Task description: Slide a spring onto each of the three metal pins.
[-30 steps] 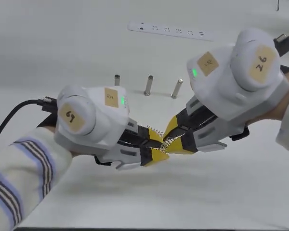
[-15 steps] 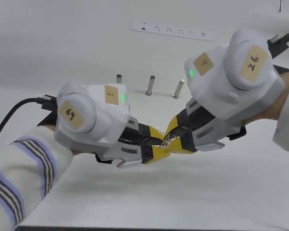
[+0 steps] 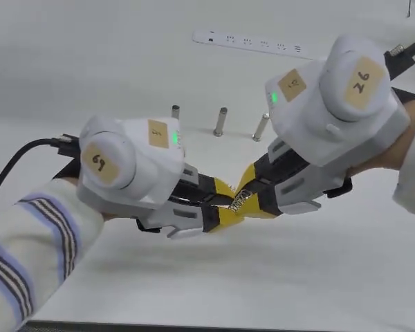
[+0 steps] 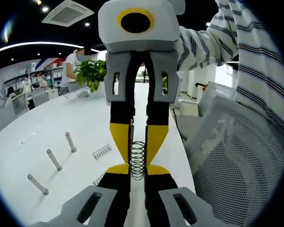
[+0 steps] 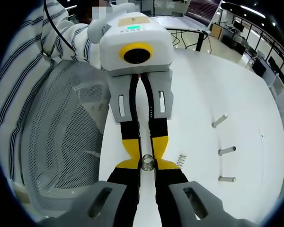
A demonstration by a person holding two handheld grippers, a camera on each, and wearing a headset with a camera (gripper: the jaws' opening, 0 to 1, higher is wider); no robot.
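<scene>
a: grippers?
b: head view. white left gripper (image 3: 226, 212) and white right gripper (image 3: 250, 199) sit nose to nose over the white workbench (image 3: 194, 277), yellow tips touching (stickers read 69 and 26).
a: the spring?
b: small steel coil spring (image 3: 239, 201) caught where the tips meet. left gripper view: it runs lengthwise between the right gripper's yellow fingers, near end tucked between the left's own black jaws. right gripper view: seen end-on, same spot. both pairs of jaws pinched onto its sides, gap no wider than the coil.
a: pins?
b: three short metal pins (image 3: 222, 121) upright in a row, further back on the bench, well apart from the grippers. two loose coil springs (image 4: 102, 151) lie flat between pins and grippers. long white power strip (image 3: 252, 43) near the far edge.
</scene>
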